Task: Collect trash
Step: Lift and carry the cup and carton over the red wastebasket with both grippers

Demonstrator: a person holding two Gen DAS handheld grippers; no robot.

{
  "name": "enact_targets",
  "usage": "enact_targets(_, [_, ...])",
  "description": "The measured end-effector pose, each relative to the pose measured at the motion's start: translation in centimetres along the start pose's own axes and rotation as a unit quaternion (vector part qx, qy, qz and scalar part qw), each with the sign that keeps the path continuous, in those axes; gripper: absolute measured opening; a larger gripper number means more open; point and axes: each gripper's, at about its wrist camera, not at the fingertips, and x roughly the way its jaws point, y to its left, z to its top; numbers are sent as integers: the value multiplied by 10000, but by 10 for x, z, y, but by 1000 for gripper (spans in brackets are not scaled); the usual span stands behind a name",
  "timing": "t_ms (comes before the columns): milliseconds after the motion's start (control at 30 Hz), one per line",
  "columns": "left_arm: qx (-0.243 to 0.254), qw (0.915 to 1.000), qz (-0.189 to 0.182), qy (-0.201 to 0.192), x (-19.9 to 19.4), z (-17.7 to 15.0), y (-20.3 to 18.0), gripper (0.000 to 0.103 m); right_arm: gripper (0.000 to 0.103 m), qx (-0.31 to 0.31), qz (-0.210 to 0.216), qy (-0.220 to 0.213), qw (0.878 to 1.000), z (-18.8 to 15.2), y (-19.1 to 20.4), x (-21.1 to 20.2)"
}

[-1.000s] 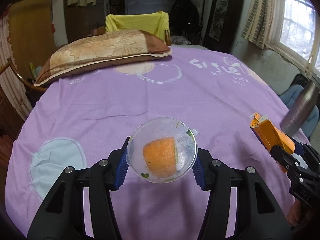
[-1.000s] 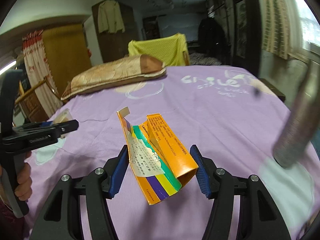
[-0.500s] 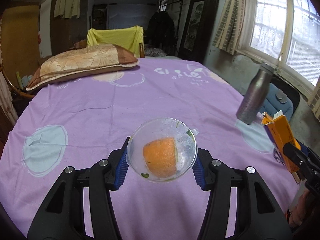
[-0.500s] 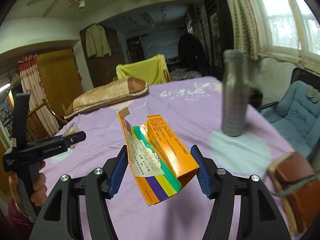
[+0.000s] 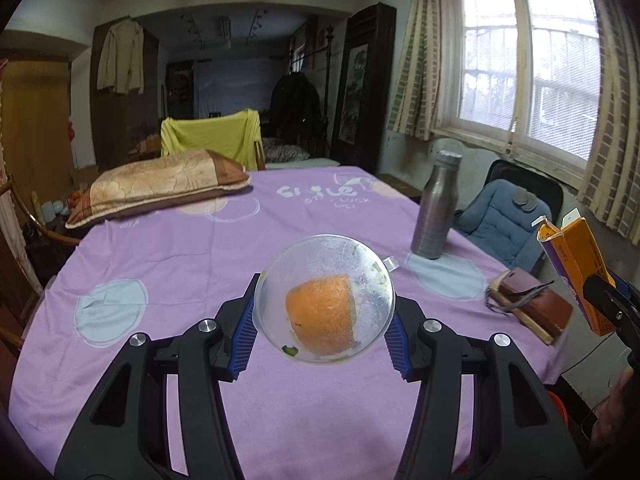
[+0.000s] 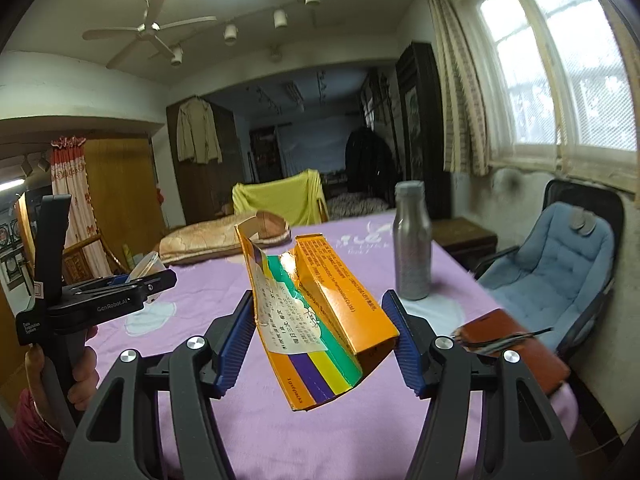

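My left gripper is shut on a clear plastic cup with an orange peel inside, held above the purple-covered table. My right gripper is shut on a torn orange carton with green, yellow and purple stripes, also lifted over the table. The carton and the right gripper's tip show at the right edge of the left wrist view. In the right wrist view the left gripper appears at the left, held by a hand, the cup in its jaws.
A metal bottle stands near the table's right edge, with a brown wallet closer to me. A pillow lies at the far left. A blue cushioned chair sits beside the table under the window.
Both grippers have pulled back and risen with their loads, tilting up. The bottle, wallet, chair and window have come into view; the table lies farther below.
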Motion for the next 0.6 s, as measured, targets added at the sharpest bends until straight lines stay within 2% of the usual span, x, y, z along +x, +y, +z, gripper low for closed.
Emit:
enact_targets(300, [400, 9974, -437, -412, -61, -11, -59, 54, 63, 43, -279, -606, 9978, -10, -20, -103])
enact_targets(467, [748, 9925, -829, -492, -81, -22, -105, 54, 63, 36, -660, -870, 9940, -23, -39, -158])
enact_targets(600, [1038, 9867, -1173, -436, -86, -34, -145, 54, 63, 93, -948, -931, 9911, -35, -57, -184])
